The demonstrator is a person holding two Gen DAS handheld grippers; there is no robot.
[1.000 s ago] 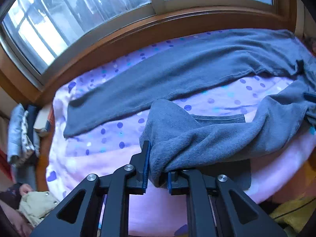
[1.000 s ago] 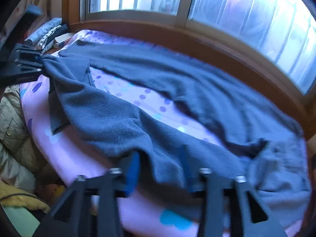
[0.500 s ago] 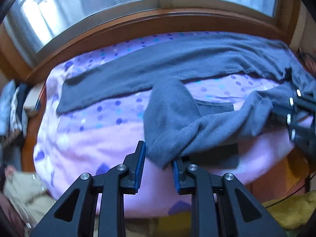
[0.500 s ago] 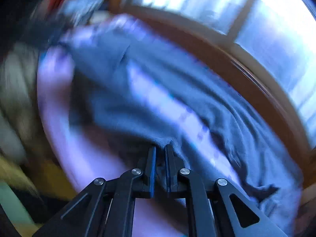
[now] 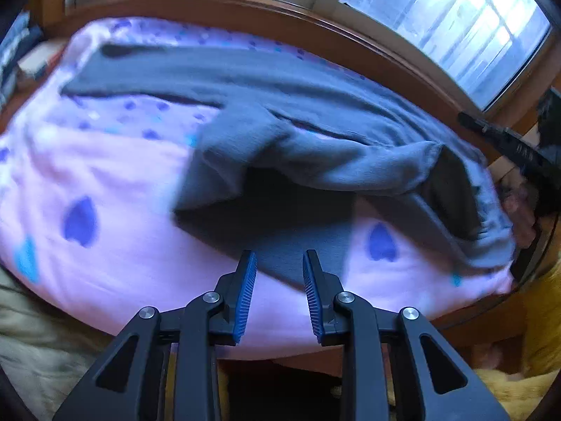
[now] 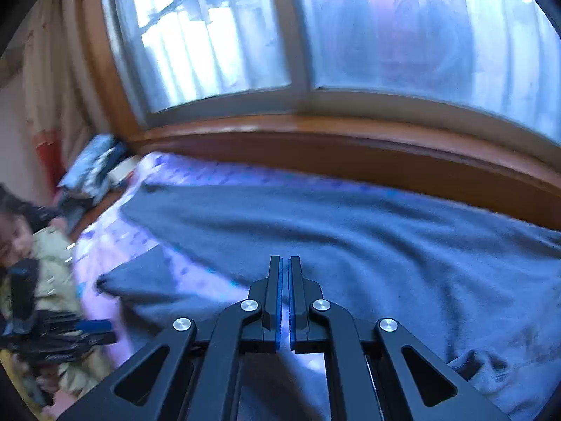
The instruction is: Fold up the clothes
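Grey-blue trousers (image 5: 315, 133) lie on a lilac dotted blanket (image 5: 98, 182). One leg stretches along the window side; the other is folded back over itself in the middle. My left gripper (image 5: 278, 263) is open and empty, hovering just above the near cloth edge. My right gripper (image 6: 284, 266) has its jaws nearly together, held above the trousers (image 6: 350, 245); the frames do not show cloth between its pads. In the left wrist view the right gripper (image 5: 519, 154) appears at the far right edge.
A wooden window sill (image 5: 280, 14) runs behind the bed. Folded items (image 6: 91, 172) are stacked at the left end. A child in a pale jacket (image 6: 21, 245) is at the left in the right wrist view. Yellow fabric (image 5: 526, 386) lies below the bed.
My left gripper let go of the trouser leg and opened; the leg now lies folded on the blanket. My right gripper shut and lifted up and away, swinging toward the window.
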